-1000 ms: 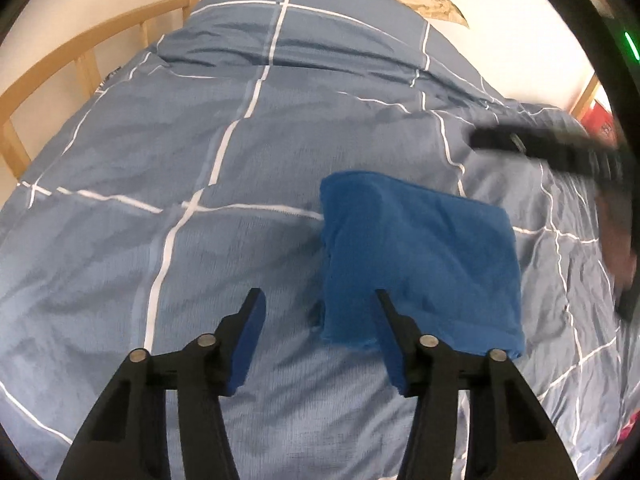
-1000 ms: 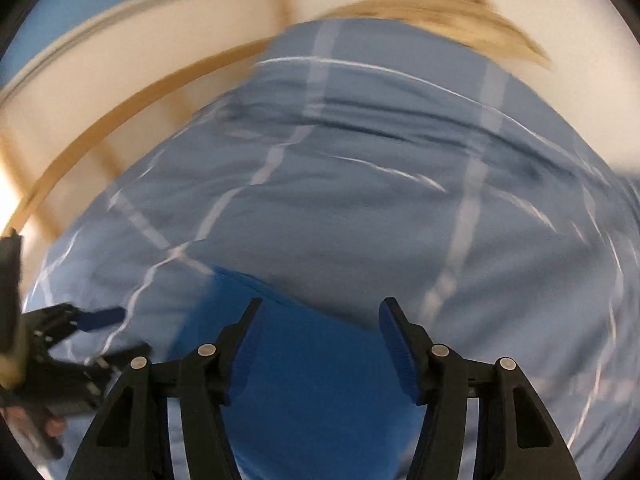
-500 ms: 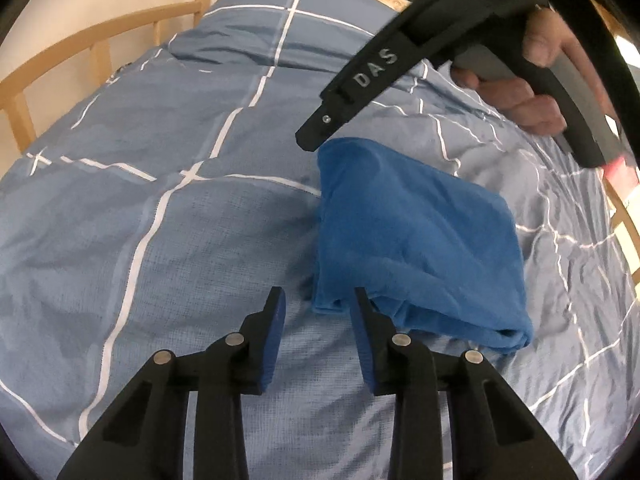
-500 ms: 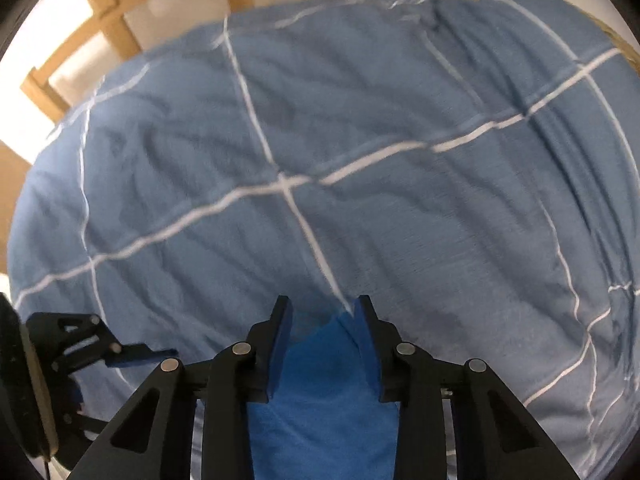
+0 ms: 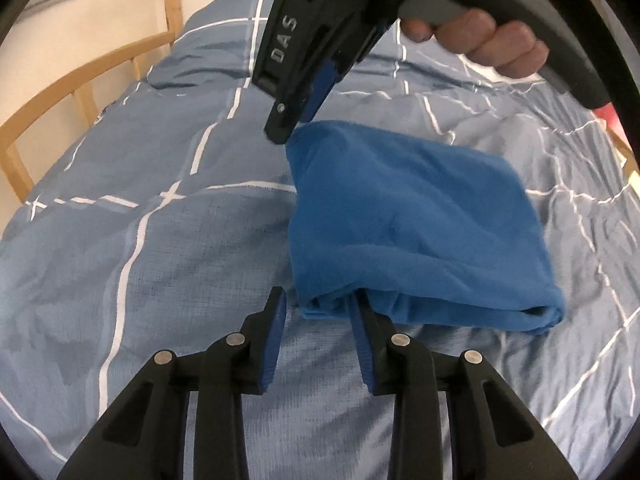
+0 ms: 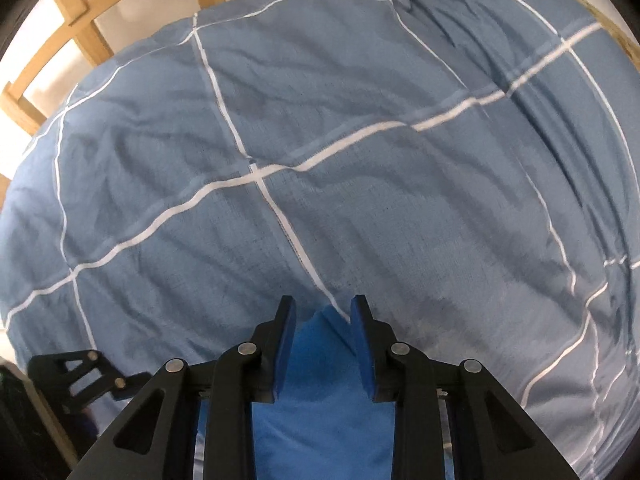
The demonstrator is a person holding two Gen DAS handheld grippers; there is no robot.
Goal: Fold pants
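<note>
pants (image 5: 408,216): soft, light, limp; layers may slide
hold: near corner, far corner
left gripper (image 5: 318,304): narrowed, not gripping
right gripper (image 6: 323,316): grip unclear

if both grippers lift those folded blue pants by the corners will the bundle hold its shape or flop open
The folded blue pants will probably sag: the cloth looks soft and thin, slumped on the checked duvet. The loose layered edges by the left hand-held gripper could fall open. The right hand-held gripper straddles just one corner, so the bundle looks light but likely to droop between the two.
</note>
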